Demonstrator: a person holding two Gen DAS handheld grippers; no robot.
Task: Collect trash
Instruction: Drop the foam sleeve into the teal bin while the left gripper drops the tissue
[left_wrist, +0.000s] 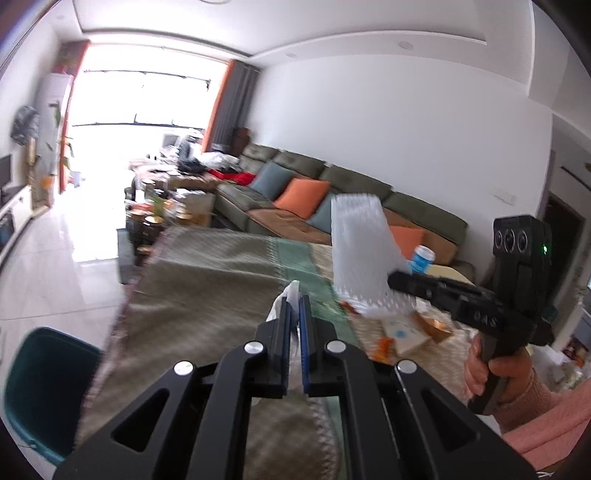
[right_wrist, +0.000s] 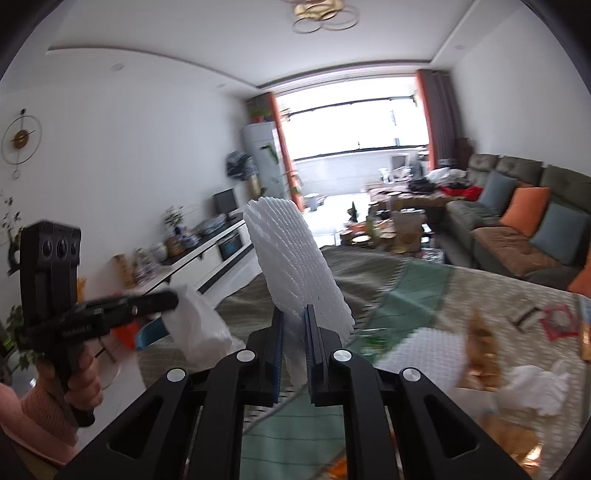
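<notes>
My left gripper (left_wrist: 294, 301) is shut on a thin white plastic bag (left_wrist: 291, 291) that hangs over the clothed table (left_wrist: 207, 280). In the right wrist view that same left gripper (right_wrist: 175, 301) sits at the left with the bag (right_wrist: 195, 332) drooping from its tip. My right gripper (right_wrist: 294, 310) is shut on a white foam net sleeve (right_wrist: 295, 266) that stands up from its jaws. From the left wrist view the right gripper (left_wrist: 393, 278) holds the foam net (left_wrist: 358, 251) above the table's right side.
Loose litter lies on the table: a crumpled white tissue (right_wrist: 535, 384), brown wrappers (right_wrist: 480, 343), a red wrapper (right_wrist: 557, 321), a tissue pack (left_wrist: 406, 334) and a blue-white can (left_wrist: 423, 258). A teal tub-shaped object (left_wrist: 48, 387) stands at the table's left. A sofa (left_wrist: 332, 184) lies beyond.
</notes>
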